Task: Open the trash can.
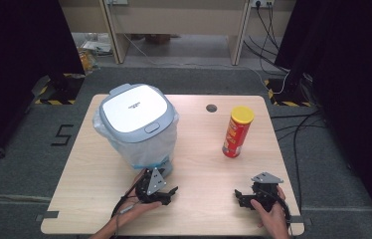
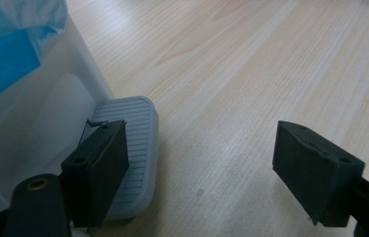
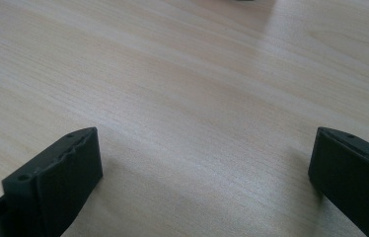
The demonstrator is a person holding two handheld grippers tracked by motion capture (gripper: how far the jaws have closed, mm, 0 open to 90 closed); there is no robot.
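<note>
A small white pedal bin (image 1: 137,124) with a grey-rimmed lid and a clear-blue liner stands on the left half of the wooden table (image 1: 199,164). Its grey ribbed foot pedal (image 2: 132,143) juts out at the base. My left gripper (image 1: 166,195) is open just in front of the bin; in the left gripper view its left jaw hovers over the pedal and the right jaw is over bare wood. A red crisps tube (image 1: 237,132) with a yellow lid stands upright at the right. My right gripper (image 1: 239,196) is open near the front right, low over bare wood.
A round cable hole (image 1: 211,108) sits near the table's far edge. Beyond the table are grey floor, cables (image 1: 293,124) at the right, wooden furniture legs and dark curtains on both sides.
</note>
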